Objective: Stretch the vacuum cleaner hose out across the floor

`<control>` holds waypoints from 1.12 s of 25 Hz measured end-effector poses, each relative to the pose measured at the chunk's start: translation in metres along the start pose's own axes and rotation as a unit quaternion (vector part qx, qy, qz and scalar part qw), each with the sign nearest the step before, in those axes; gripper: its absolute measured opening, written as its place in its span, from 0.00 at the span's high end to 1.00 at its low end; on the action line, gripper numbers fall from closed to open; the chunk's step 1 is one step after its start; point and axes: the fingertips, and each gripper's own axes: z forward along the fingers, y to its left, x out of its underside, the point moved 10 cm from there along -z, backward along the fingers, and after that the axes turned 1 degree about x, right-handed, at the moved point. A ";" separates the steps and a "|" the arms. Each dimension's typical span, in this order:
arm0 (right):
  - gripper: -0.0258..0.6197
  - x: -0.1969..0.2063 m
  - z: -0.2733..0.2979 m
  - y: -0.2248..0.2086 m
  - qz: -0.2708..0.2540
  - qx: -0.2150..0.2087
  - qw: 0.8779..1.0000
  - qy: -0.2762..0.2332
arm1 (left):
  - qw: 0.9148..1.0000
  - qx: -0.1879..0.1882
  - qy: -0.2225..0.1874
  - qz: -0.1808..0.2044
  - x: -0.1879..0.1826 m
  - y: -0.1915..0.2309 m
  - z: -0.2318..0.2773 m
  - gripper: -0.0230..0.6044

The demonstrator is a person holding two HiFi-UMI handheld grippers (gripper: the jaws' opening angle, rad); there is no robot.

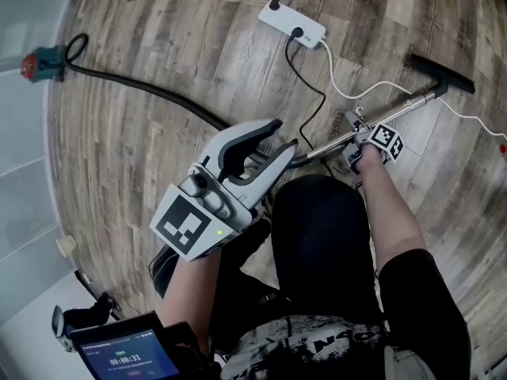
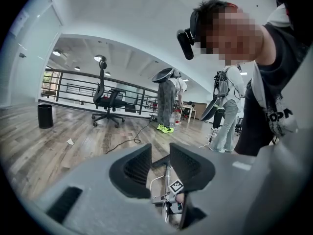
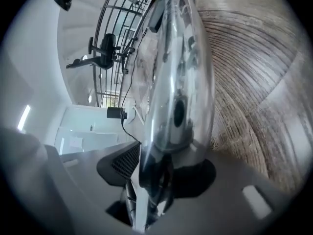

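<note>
The black vacuum hose (image 1: 150,89) snakes over the wood floor from a red and teal fitting (image 1: 40,63) at the far left and passes behind my left gripper (image 1: 283,133). That gripper is raised in front of me, open, with nothing between its jaws (image 2: 160,153). The chrome wand (image 1: 412,103) runs out to the black floor nozzle (image 1: 442,72). My right gripper (image 1: 356,135) sits on the wand's near part. In the right gripper view the wand (image 3: 178,82) lies between the jaws (image 3: 159,168), which stand open; the right pad is hidden behind it.
A white power strip (image 1: 293,24) lies at the top, with a black cable (image 1: 309,93) and a white cable (image 1: 372,89) crossing the floor near the wand. A screen device (image 1: 119,355) is at my lower left. An office chair (image 2: 107,99), a bin (image 2: 45,115) and standing people (image 2: 171,102) are farther off.
</note>
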 end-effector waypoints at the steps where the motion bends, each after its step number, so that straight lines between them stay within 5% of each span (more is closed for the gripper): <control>1: 0.62 0.001 0.001 0.003 -0.003 0.008 1.000 0.005 | 1.000 -0.001 -0.001 -0.001 0.001 0.001 -0.001 0.77; 5: 0.54 0.003 -0.001 0.007 -0.016 0.060 0.997 0.033 | 1.000 0.005 -0.008 0.003 0.003 0.000 0.000 0.77; 15: 0.58 0.010 -0.011 0.001 -0.075 0.192 0.974 0.098 | 0.999 0.018 -0.026 0.033 -0.001 -0.003 -0.002 0.77; 22: 0.47 0.006 -0.028 -0.012 -0.087 0.209 0.965 0.135 | 0.998 0.020 -0.043 0.032 -0.004 -0.002 -0.005 0.77; 28: 0.57 -0.017 -0.050 0.002 -0.122 0.196 0.967 0.110 | 0.998 0.024 -0.053 0.031 -0.006 -0.001 0.000 0.77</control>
